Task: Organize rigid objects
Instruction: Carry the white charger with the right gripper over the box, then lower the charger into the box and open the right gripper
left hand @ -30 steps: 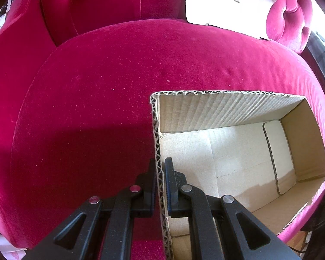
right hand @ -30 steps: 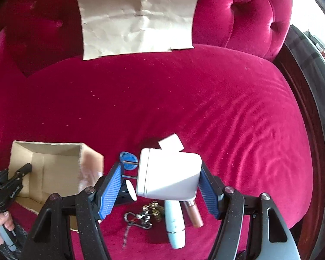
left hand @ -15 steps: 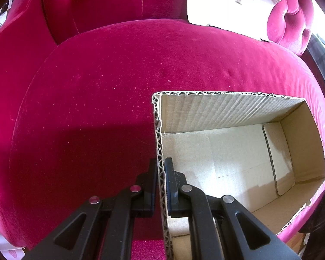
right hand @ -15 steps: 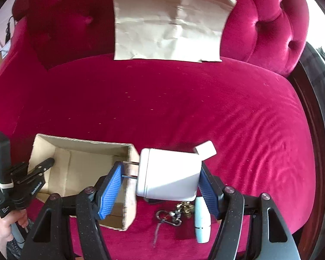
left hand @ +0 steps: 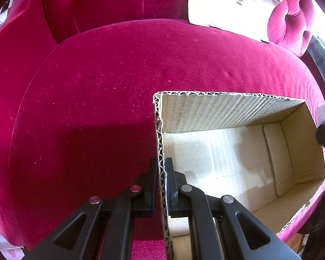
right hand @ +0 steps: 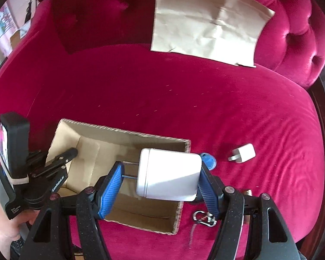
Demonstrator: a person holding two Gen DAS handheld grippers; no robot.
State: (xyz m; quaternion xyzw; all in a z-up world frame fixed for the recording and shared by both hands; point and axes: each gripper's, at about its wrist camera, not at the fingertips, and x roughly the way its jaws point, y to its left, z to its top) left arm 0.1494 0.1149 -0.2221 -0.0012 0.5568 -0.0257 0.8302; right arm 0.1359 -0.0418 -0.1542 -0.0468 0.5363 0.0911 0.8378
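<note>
- While my left gripper pinches the box wall, jaws clamped either side, I hold steady.
- My right gripper grips the white charger crosswise between its pads, above the box's open end.

White charger block, prongs pointing left, lies level above open cardboard box on the red seat. Small white plug, keyring clip lie right of box.
</note>
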